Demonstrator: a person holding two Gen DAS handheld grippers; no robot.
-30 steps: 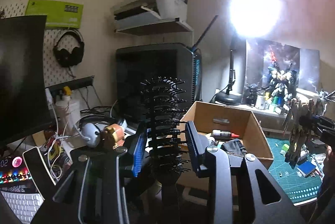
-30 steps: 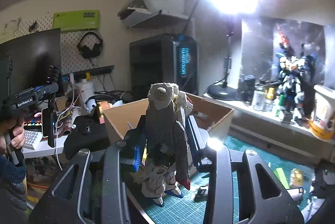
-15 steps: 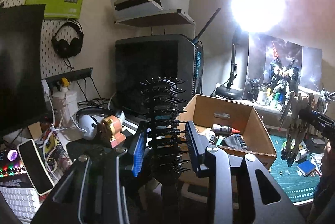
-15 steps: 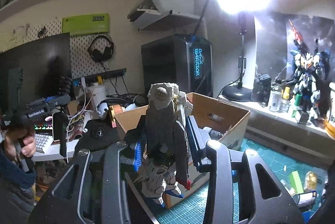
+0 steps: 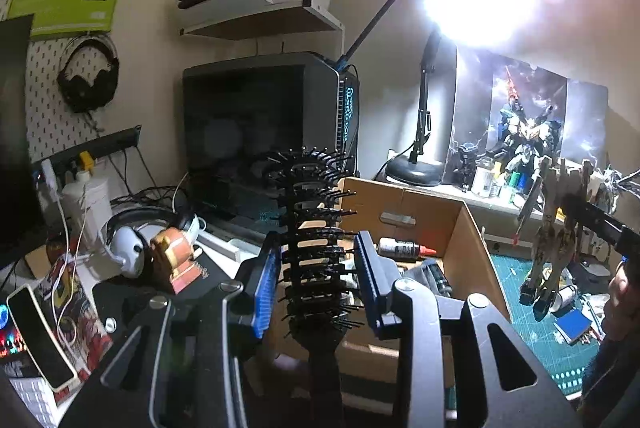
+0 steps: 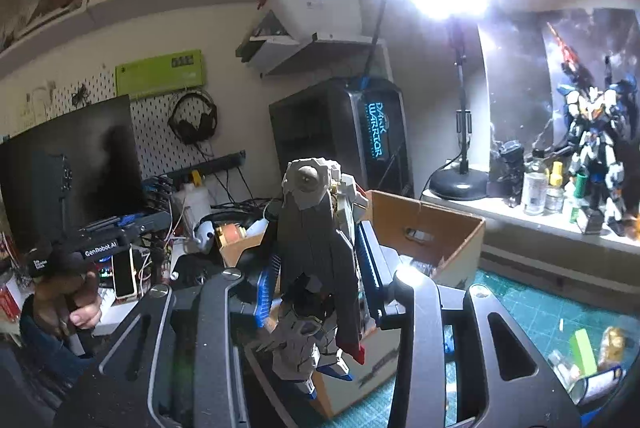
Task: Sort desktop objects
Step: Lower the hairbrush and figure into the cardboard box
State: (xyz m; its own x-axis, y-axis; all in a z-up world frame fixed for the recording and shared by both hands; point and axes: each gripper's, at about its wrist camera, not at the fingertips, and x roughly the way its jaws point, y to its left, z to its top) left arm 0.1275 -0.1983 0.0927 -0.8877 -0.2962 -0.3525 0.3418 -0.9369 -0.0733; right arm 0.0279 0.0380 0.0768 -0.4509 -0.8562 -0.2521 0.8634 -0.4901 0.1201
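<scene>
Two items in hand, one per tool. Left tool [image 5: 316, 284] pinches a black vent hairbrush [image 5: 314, 224] low on its bristled head, handle [image 5: 326, 380] dropping out of frame below. Likely light, stiff plastic; bristles flex and give the blue pads [image 5: 267, 288] uneven bite, so it may twist. The solid neck below the bristles would be the firmer hold.

Right tool [image 6: 318, 284] clamps a grey model robot figure [image 6: 318, 248] around the torso, upright, legs [image 6: 300, 348] hanging beneath. Judged light but fragile: thin fins and jointed limbs that could snap or pop off. Grip the body block only, set down gently, no dropping.

Both held in the air over the near side of an open cardboard box [image 5: 468, 228], which already holds a small bottle [image 5: 402, 249] and dark odds. Box stands on the tabletop beside a green cutting mat [image 6: 532, 312]. Clutter on either side: headphones [image 5: 128, 248], phone [image 5: 42, 336], desk lamp [image 5: 416, 169] glaring.
</scene>
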